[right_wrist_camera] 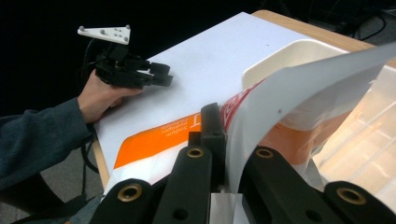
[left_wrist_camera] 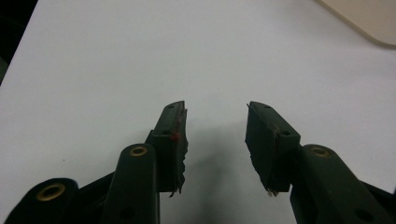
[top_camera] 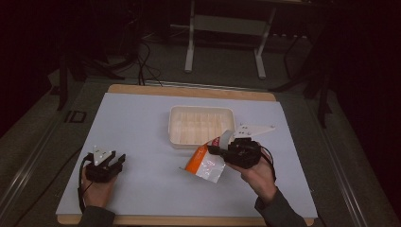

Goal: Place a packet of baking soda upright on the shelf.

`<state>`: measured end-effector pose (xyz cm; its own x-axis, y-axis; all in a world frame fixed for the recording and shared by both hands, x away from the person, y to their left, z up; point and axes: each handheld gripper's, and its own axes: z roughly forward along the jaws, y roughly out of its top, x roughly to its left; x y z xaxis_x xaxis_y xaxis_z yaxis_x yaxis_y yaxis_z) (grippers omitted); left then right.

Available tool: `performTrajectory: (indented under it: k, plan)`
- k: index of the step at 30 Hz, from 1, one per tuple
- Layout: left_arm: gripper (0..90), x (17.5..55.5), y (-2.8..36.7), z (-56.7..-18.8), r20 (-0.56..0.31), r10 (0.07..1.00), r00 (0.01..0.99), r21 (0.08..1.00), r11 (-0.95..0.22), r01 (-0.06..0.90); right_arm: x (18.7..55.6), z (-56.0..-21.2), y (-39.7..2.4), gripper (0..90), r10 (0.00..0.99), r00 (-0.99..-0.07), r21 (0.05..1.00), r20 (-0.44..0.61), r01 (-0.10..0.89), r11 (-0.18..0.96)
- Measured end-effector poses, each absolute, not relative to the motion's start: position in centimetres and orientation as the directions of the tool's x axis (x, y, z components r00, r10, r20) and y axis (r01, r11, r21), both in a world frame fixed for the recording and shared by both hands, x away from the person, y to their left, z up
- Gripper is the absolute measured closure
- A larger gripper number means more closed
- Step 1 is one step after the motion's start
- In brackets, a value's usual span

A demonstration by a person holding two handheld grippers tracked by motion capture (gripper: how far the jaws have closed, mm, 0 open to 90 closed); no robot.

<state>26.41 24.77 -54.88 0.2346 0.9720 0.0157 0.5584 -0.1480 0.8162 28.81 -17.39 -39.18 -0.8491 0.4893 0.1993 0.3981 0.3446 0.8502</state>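
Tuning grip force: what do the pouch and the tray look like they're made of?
Pouch: thin flexible plastic film, likely. It is glossy, partly see-through and part printed orange, and it curls where the right gripper pinches it. Tray: rigid moulded plastic by the look, cream, smooth and matte, with rounded corners and a ribbed floor. It could be foam; the pictures leave that open.

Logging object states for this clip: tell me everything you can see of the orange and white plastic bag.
The plastic bag is a thin, floppy pouch, orange on one part with white lettering, and clear to white elsewhere. A red mark shows near its pinched edge. The right gripper is shut on that edge, which curls up over the jaws in the right gripper view. The bag hangs tilted, its lower corner at or near the white table sheet, just in front of the white tray. It looks flat and empty, but its contents cannot be told.
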Motion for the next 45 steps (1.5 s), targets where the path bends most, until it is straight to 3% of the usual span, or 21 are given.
performTrajectory:
  k: [32,45]
  plan:
    - [57.8,26.5,24.7,-54.9,0.018,0.971,0.237,0.813,-0.153,0.562,33.9,-34.6,-19.1,90.0,0.562,-0.825,0.825,0.057,0.356,0.439]
    - [57.5,26.5,24.7,-54.9,0.018,0.971,0.237,0.813,-0.152,0.562,36.0,-33.6,-18.6,90.0,0.545,-0.838,0.753,-0.023,0.345,0.561]
